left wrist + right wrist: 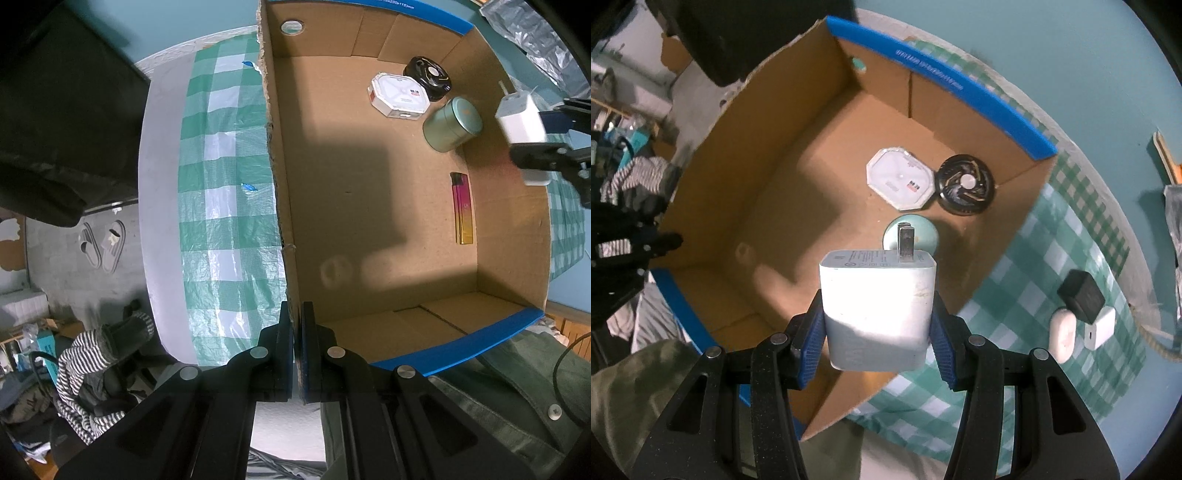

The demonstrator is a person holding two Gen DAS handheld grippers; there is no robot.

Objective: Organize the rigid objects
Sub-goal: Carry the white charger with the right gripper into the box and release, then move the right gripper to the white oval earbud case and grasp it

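Note:
My right gripper (878, 306) is shut on a white charger plug (877, 295), held above the near wall of the open cardboard box (798, 177); it also shows in the left wrist view (522, 123). In the box lie a white octagonal case (399, 96), a black round tin (428, 75), a green round tin (452, 123) and a pink-yellow lighter (462, 208). My left gripper (297, 314) is shut on the box's left wall (280, 192).
A green checked cloth (221, 184) covers the table. Outside the box lie a black cube adapter (1080, 295), a white earbud case (1062, 334) and a white charger (1100, 328). Clothes (99, 365) and slippers (103, 245) are on the floor.

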